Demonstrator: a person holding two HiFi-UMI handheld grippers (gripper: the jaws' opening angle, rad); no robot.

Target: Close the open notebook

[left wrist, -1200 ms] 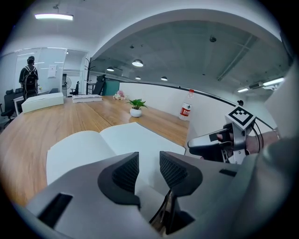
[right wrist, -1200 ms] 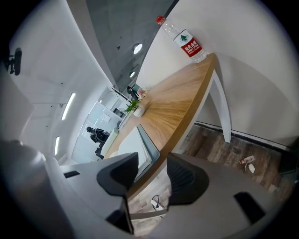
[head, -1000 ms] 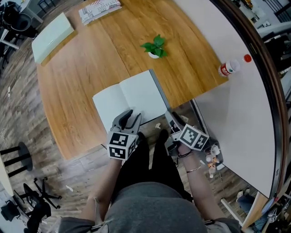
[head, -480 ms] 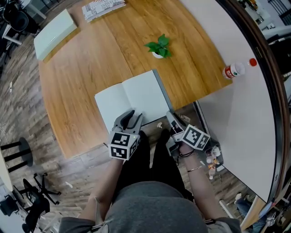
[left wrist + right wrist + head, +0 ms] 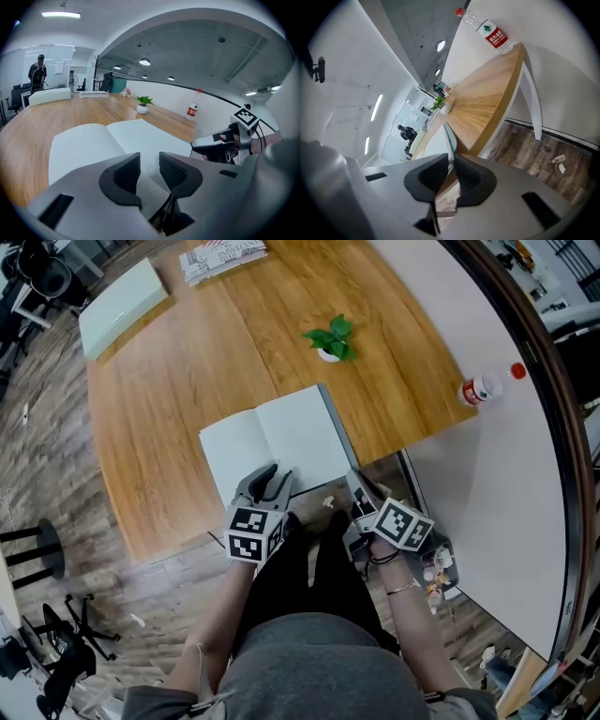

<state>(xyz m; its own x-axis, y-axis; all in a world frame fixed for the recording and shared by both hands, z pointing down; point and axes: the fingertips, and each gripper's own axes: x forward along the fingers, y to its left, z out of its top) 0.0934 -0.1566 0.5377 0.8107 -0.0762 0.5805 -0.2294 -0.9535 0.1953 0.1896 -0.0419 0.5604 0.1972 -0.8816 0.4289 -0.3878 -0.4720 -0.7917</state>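
Note:
The open notebook [image 5: 272, 446] lies with white blank pages up at the near edge of the wooden table [image 5: 169, 409]. My left gripper [image 5: 267, 474] hovers over the near edge of the left page [image 5: 79, 145]. Its jaws are closing slightly but stand apart with nothing gripped between them [image 5: 149, 161]. My right gripper [image 5: 356, 486] is at the notebook's near right corner. In the right gripper view the grey cover edge [image 5: 449, 136] runs between its closing jaws [image 5: 451, 161], which pinch it.
A small potted plant [image 5: 328, 338] stands beyond the notebook. A water bottle [image 5: 478, 387] lies on the white table [image 5: 487, 484] at the right. A white box [image 5: 122, 306] and papers [image 5: 225, 254] sit far back. A black stool [image 5: 28, 559] stands on the floor to the left.
Both grippers stay at the notebook's near edge. Only the head view has shifted a little.

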